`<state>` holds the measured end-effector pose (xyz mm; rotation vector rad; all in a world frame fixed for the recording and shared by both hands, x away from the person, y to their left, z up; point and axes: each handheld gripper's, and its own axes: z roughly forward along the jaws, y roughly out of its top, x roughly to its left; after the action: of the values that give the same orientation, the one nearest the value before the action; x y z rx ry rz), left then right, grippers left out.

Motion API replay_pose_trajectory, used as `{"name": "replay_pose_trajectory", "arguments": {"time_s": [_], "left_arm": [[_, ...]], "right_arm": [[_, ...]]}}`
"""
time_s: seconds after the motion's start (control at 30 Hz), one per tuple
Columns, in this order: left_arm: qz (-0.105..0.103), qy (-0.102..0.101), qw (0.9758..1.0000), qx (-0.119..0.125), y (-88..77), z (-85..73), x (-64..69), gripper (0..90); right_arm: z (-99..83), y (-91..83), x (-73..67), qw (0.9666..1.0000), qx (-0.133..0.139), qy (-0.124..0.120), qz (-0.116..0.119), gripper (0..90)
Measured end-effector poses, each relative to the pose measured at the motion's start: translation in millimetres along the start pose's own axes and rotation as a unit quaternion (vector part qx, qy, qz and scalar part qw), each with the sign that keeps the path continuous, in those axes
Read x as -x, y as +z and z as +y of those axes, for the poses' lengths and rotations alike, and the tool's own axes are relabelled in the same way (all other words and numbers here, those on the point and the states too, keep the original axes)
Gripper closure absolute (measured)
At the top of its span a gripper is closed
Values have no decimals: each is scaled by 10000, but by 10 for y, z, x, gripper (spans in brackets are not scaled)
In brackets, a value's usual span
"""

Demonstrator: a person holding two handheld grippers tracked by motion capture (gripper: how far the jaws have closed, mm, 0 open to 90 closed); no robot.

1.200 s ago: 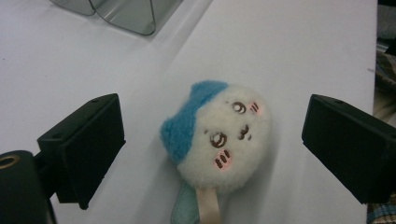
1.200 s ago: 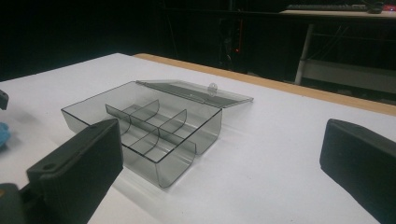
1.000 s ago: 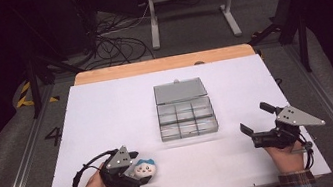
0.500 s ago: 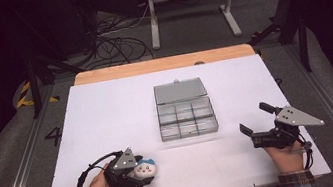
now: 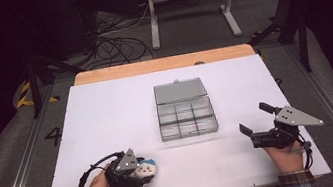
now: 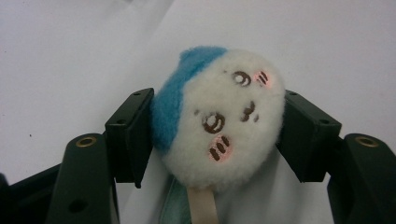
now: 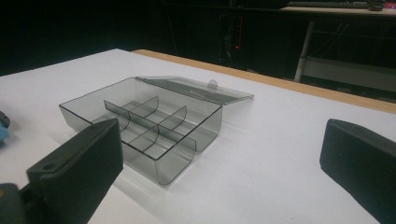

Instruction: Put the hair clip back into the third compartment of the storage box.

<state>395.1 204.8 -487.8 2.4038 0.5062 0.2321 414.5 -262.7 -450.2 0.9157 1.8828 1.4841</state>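
Note:
A small round plush toy [image 5: 147, 167] with a white face and blue top lies near the table's front left. My left gripper [image 5: 141, 172] has just been closing its jaws around it. In the left gripper view both pads press into the sides of the plush toy [image 6: 219, 121]. A clear grey compartment box [image 5: 186, 116] sits mid-table with its lid [image 5: 179, 91] flipped back flat. My right gripper [image 5: 253, 117] rests at the front right, open and empty, and it points toward the box [image 7: 140, 126].
The white table board [image 5: 107, 113] has a wooden strip [image 5: 165, 64] along its far edge. Cables and a metal stand lie on the floor beyond. The box's compartments look empty.
The left gripper's jaws have drawn in on the plush toy, which now sits tight between them. Neither hand has shifted, and the right gripper is unchanged.

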Motion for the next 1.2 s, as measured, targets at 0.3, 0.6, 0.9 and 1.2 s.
{"name": "replay_pose_trajectory", "arguments": {"time_s": [0.3,0.6,0.9,1.2], "left_arm": [[98,110,9999,57,-37,41,23,414],[284,107,9994,170,-74,70,34,448],[440,140,9986,271,-74,139,77,453],[529,38,9979,381,-64,182,104,453]], "right_arm": [[1,1,-2,10000,4,-5,0,0],[1,6,-7,10000,9,-6,9,0],[-2,5,-7,10000,17,1,10,0],[2,0,-12,10000,54,-13,-4,0]]}}
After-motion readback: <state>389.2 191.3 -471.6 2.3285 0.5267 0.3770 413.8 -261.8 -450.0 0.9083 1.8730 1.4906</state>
